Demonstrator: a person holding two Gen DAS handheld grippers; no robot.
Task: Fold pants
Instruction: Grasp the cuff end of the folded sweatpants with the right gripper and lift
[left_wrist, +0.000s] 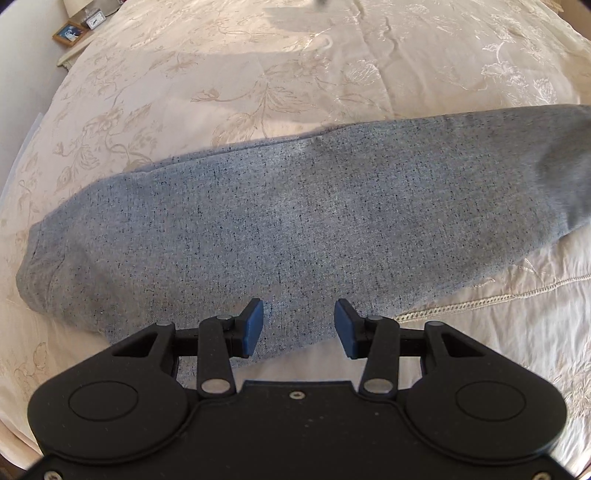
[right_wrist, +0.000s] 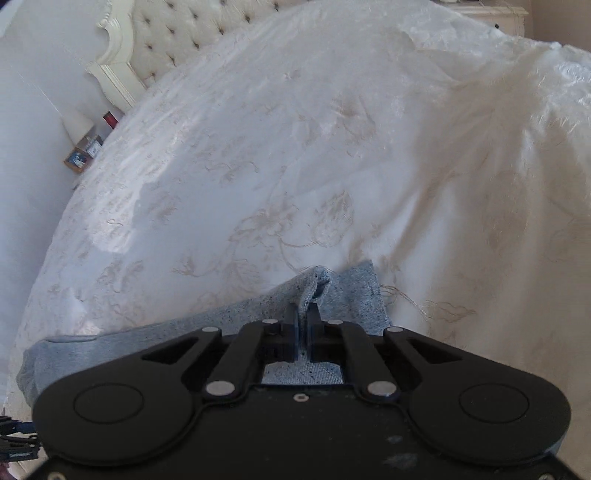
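Pants (left_wrist: 295, 221) lie flat across the bedspread (left_wrist: 221, 74), already doubled lengthwise by the look of it. Your right gripper (right_wrist: 303, 325) is clamped on a pinch of fabric at one end; your left gripper (left_wrist: 298, 326) hangs open over the cloth, holding nothing. Next, grip the near edge with the left, then carry the pinched end across. No legible writing or brand.

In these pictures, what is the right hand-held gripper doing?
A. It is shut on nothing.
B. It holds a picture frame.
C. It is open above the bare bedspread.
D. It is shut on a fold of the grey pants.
D: the right hand-held gripper has its jaws closed with a raised fold of the pants pinched between them.
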